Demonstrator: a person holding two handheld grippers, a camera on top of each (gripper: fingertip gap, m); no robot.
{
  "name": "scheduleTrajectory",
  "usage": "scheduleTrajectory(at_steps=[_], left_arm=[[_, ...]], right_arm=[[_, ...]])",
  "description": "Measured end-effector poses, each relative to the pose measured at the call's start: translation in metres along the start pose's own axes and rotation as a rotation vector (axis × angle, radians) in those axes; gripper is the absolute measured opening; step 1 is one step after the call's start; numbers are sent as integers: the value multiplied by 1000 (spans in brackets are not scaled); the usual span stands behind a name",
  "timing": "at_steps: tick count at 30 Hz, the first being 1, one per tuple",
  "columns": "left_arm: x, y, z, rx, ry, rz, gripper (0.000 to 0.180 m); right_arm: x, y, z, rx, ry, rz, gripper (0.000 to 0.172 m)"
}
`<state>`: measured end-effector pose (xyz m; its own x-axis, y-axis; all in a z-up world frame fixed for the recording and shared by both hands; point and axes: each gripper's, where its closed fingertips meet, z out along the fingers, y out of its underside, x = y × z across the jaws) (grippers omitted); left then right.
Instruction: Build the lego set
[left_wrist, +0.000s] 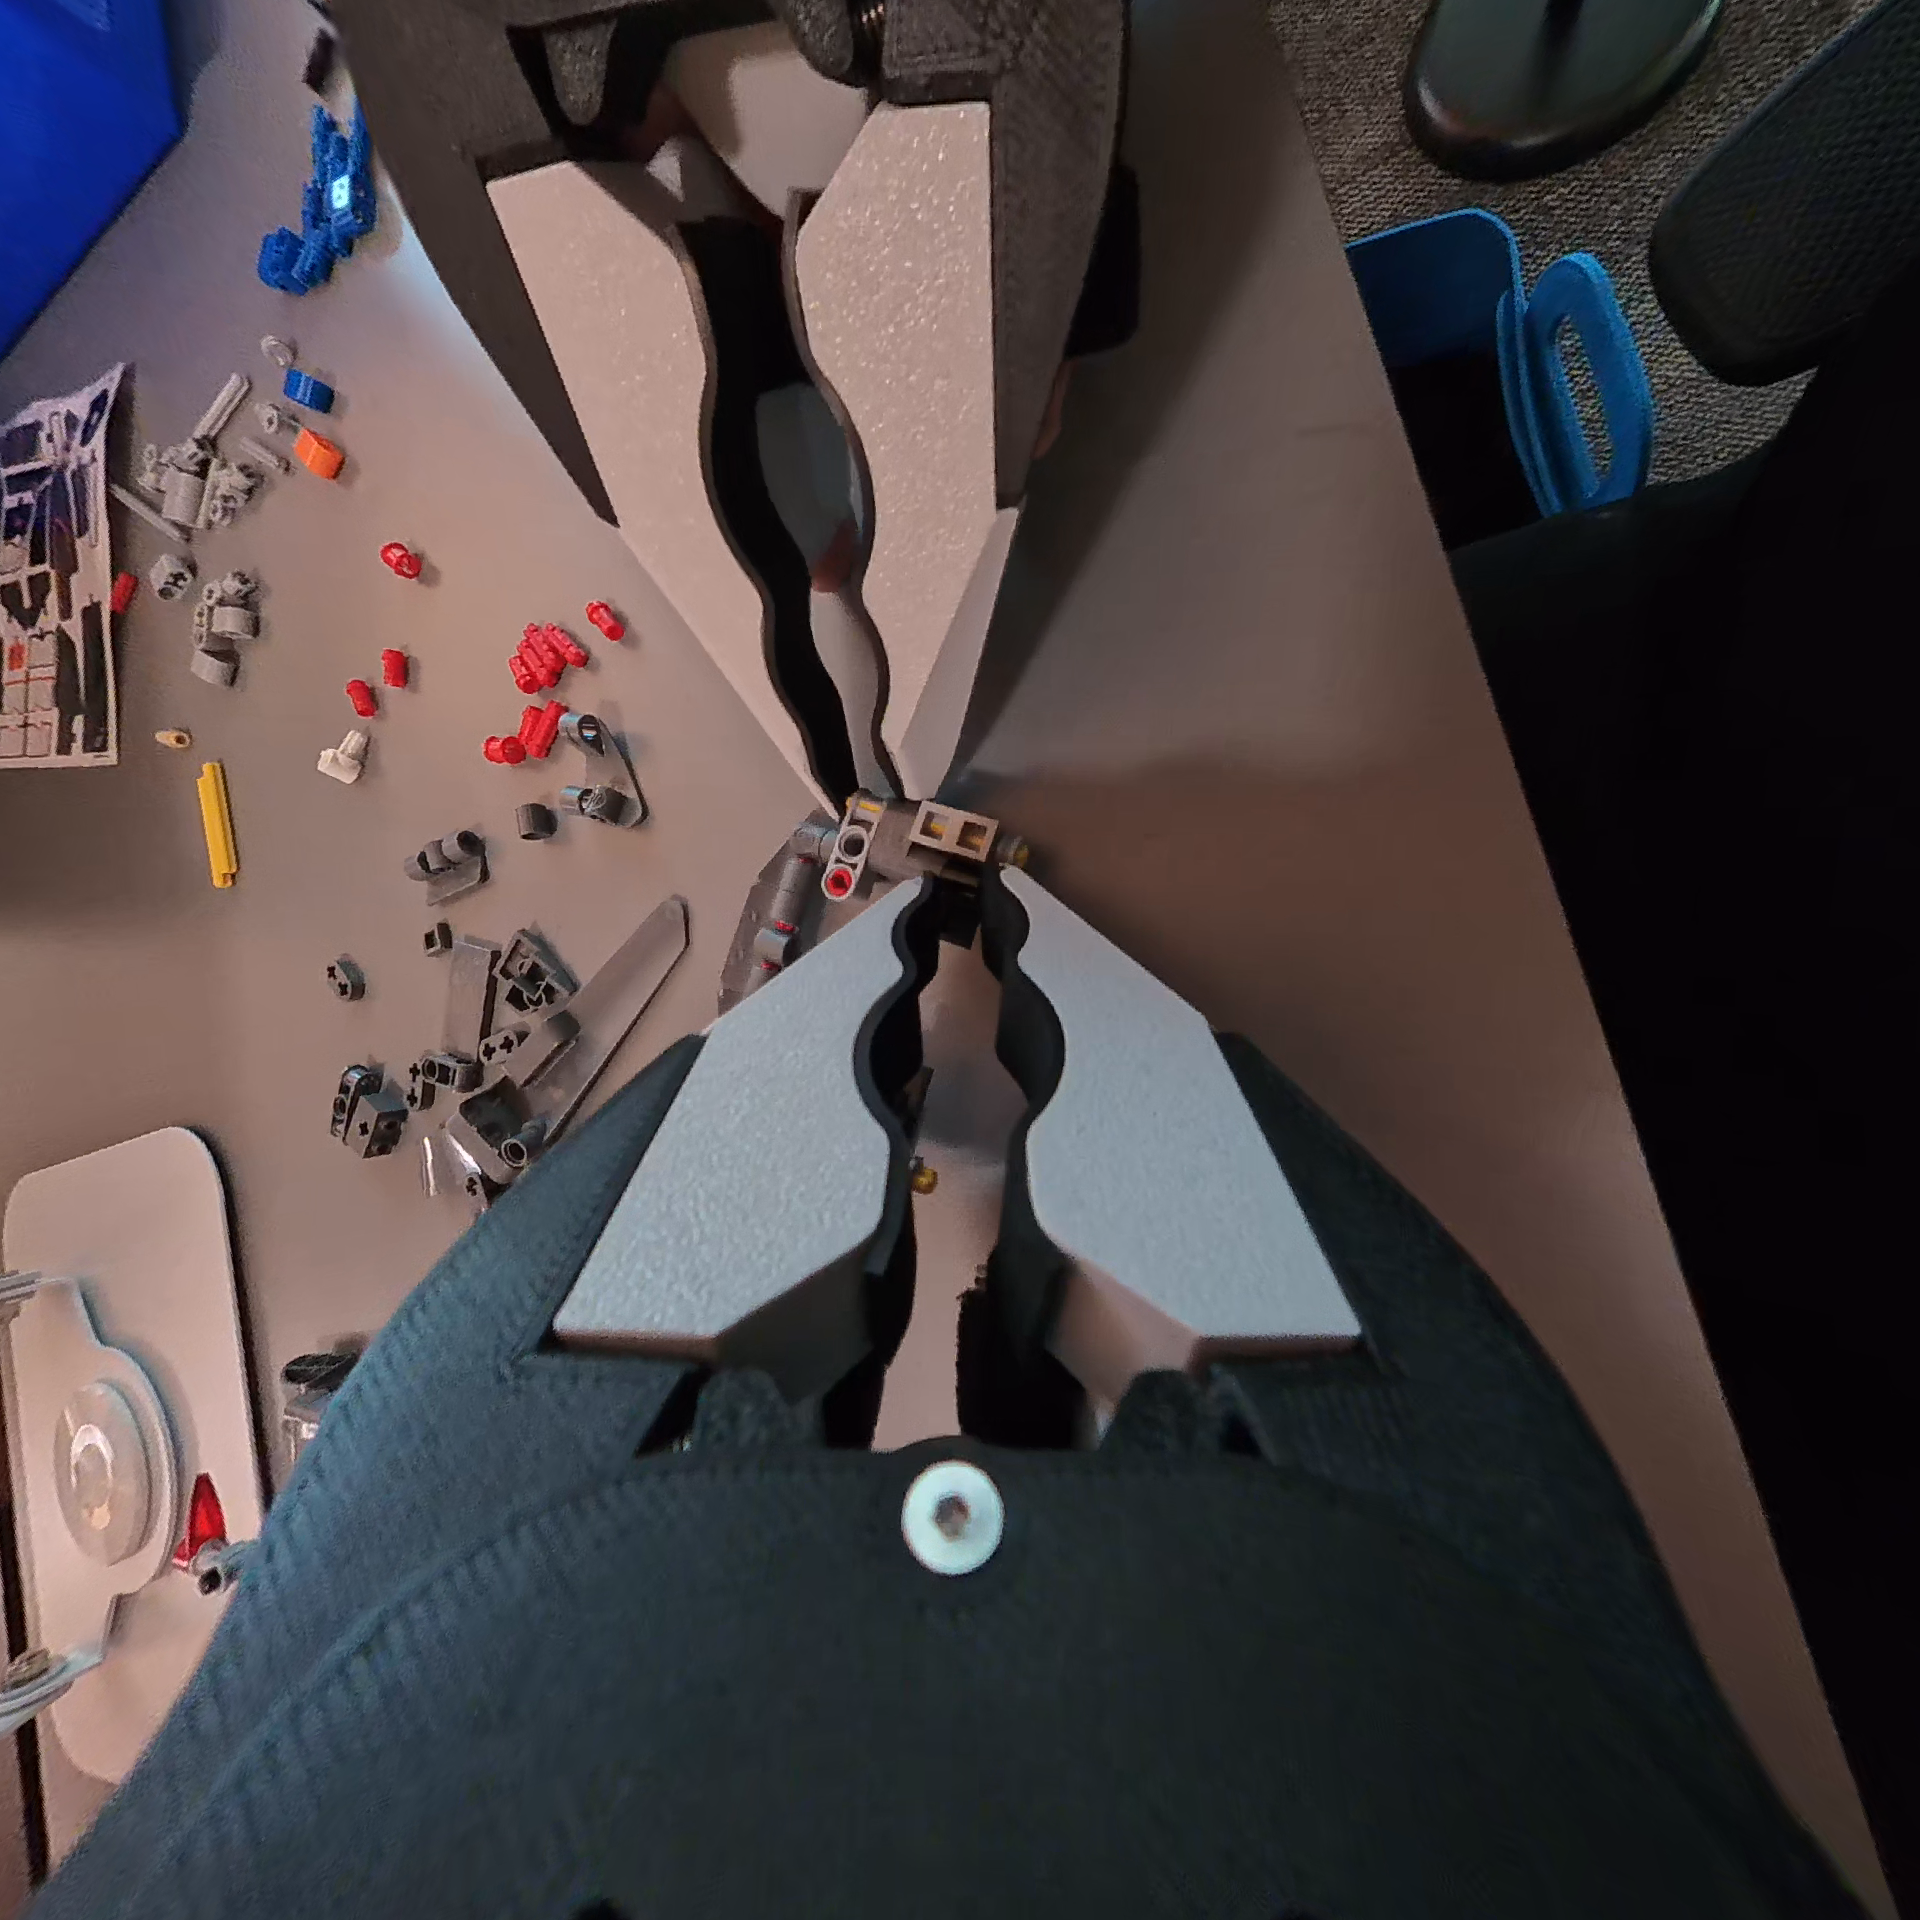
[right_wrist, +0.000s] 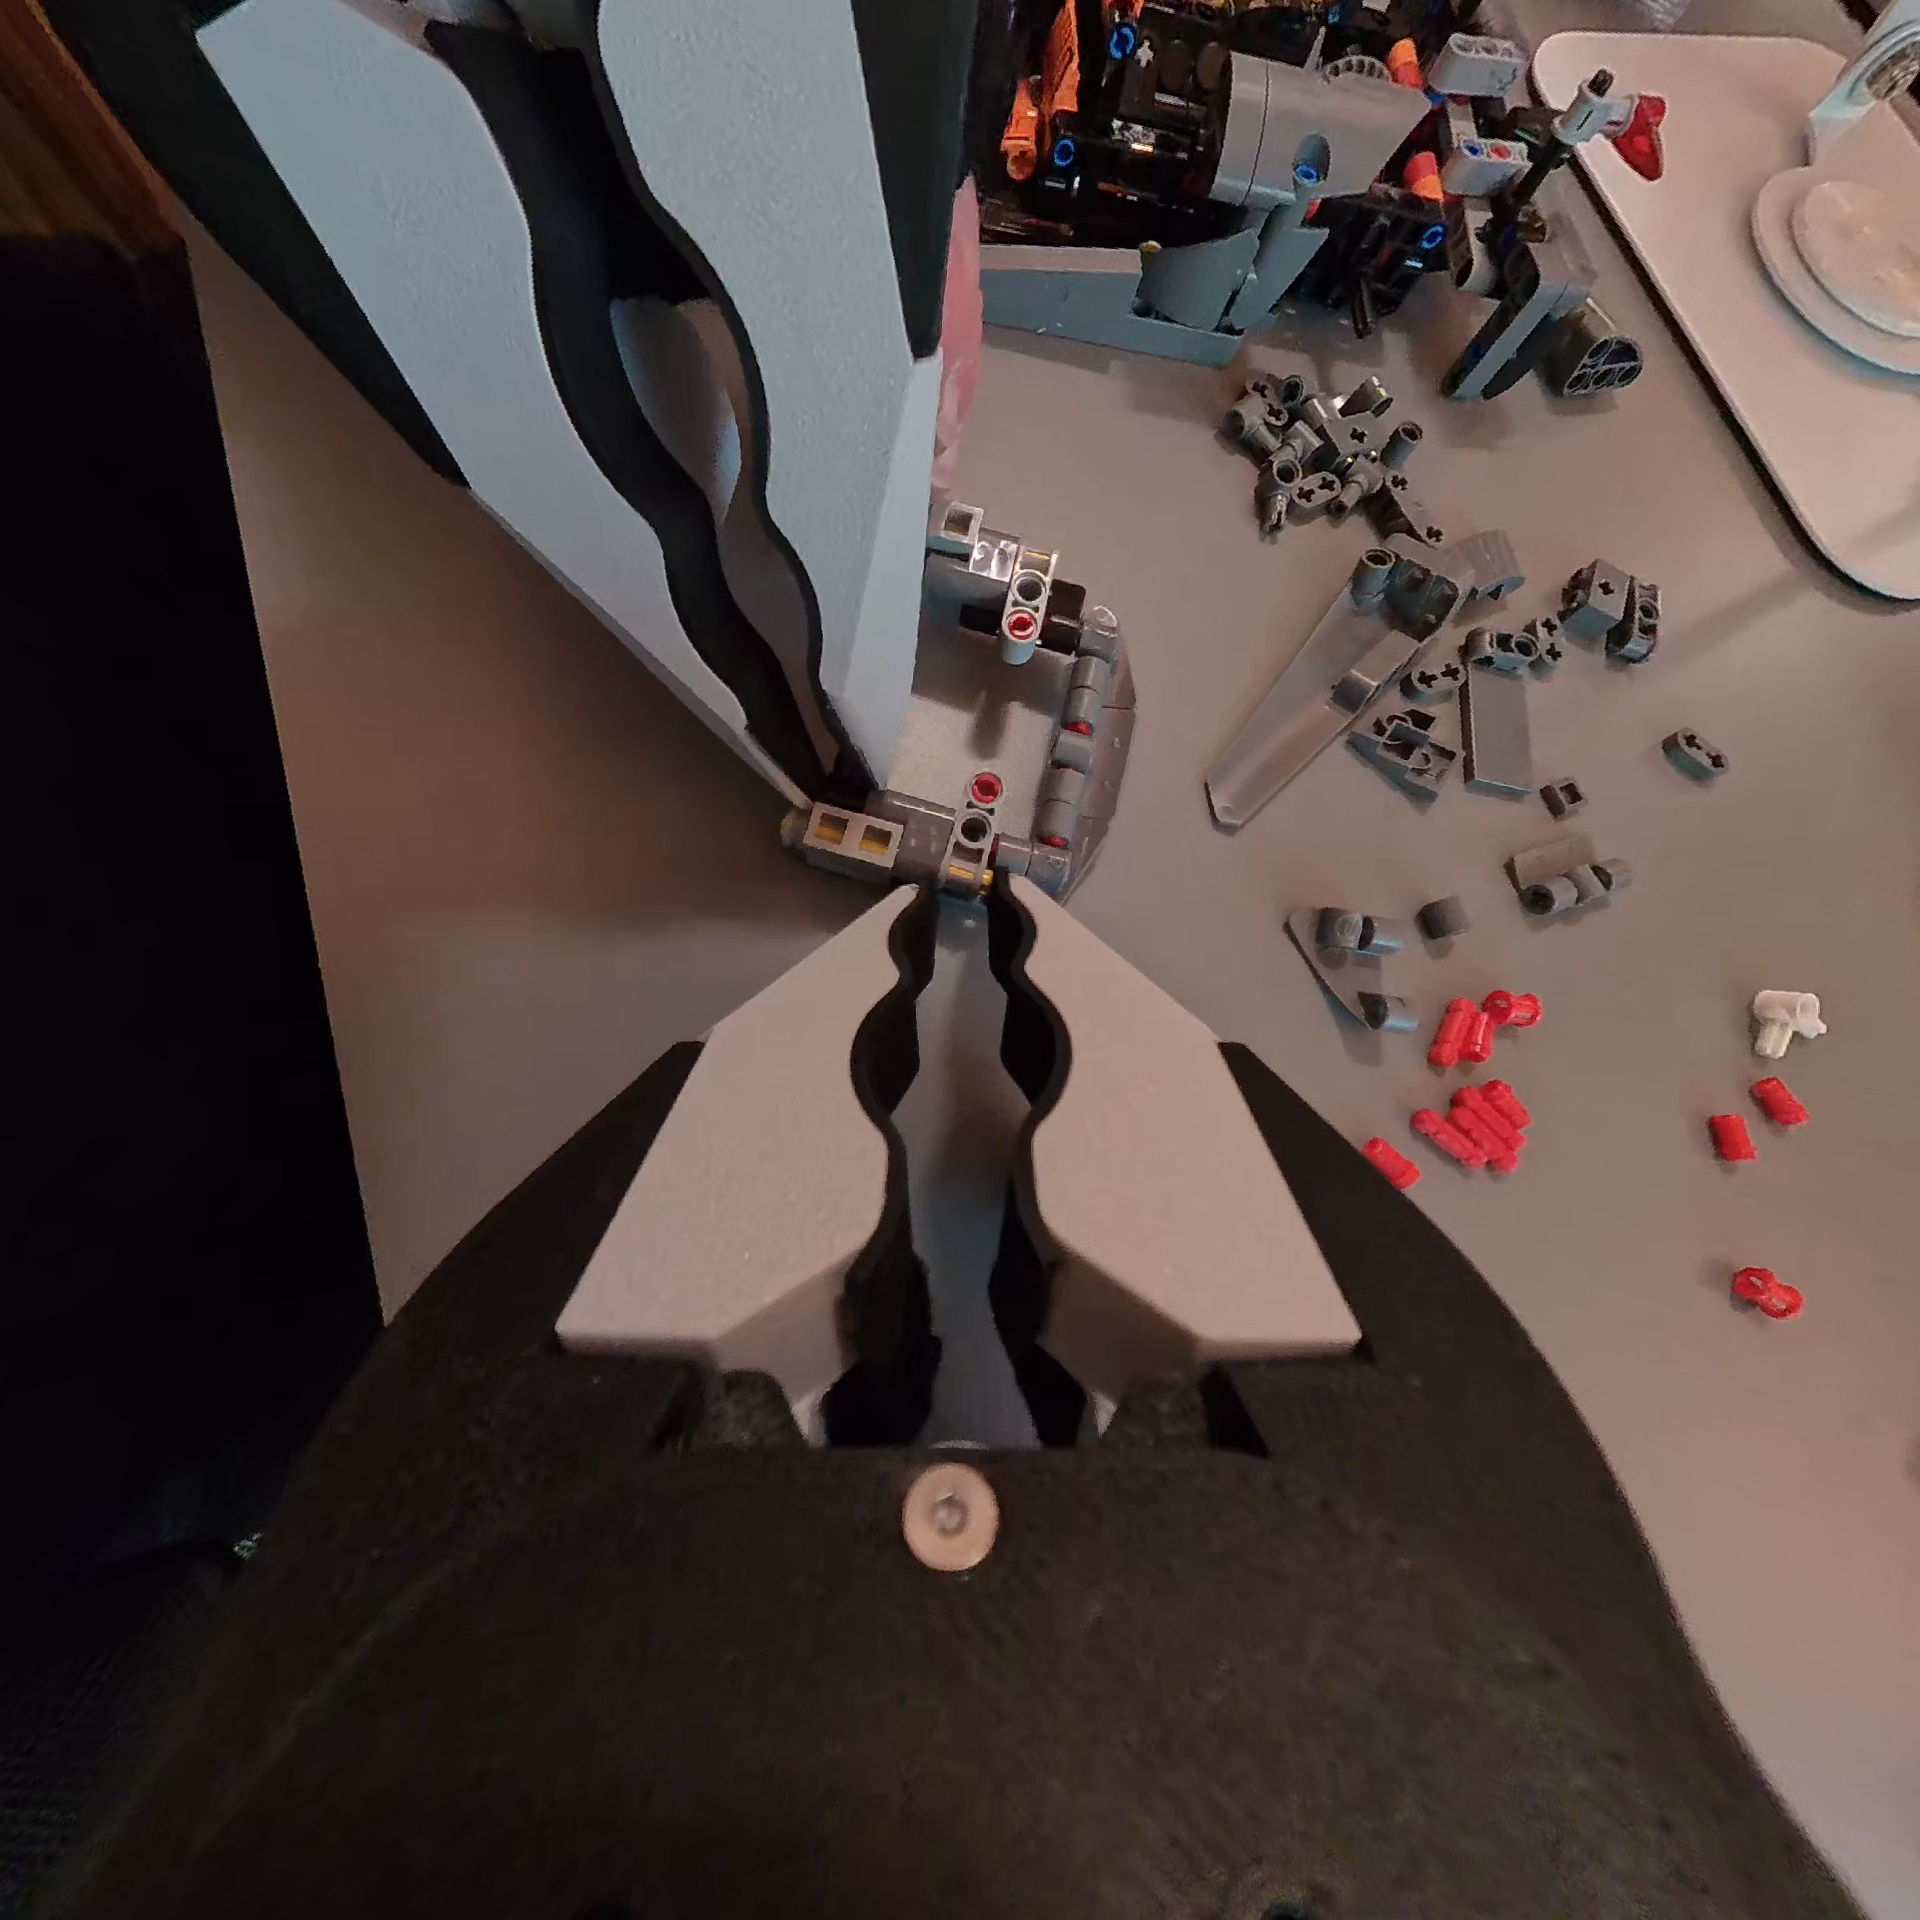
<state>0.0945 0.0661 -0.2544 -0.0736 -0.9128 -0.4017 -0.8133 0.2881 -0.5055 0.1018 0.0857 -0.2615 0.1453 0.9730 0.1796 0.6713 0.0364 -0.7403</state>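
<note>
Left wrist view: a grey brick assembly (left_wrist: 920, 836) was pinched from twelve and six o'clock by both narrowed tools, left tool (left_wrist: 951, 883) and right tool (right_wrist: 956, 891), apparently steadied above the counter (left_wrist: 1247, 935) for joining.

Loose red pins (right_wrist: 1475, 1127), grey bricks (right_wrist: 1330, 447), a yellow axle (left_wrist: 216, 826).

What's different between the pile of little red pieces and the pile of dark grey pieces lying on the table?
The red pieces are small, near-identical short pins; the dark grey pieces are mixed shapes, many with cross-shaped holes. The red ones lie partly scattered singly; the grey ones are heaped together. The red ones lie nearer the right tongs' camera, the grey ones farther away. Both rest loose on the grey table.
</note>
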Motion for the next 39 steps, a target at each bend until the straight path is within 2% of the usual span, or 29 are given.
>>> scheduleTrajectory(at_steps=[13,23,39], left_arm=[[0,-1,1,-2,-48,-6,5],[4,-10,3,51,-76,-7,4],[5,-11,3,87,-84,-27,4]], right_arm=[[2,-1,2,7,13,-50,1],[2,-1,3,6,13,-93,0],[3,1,-1,29,-80,-117,0]])
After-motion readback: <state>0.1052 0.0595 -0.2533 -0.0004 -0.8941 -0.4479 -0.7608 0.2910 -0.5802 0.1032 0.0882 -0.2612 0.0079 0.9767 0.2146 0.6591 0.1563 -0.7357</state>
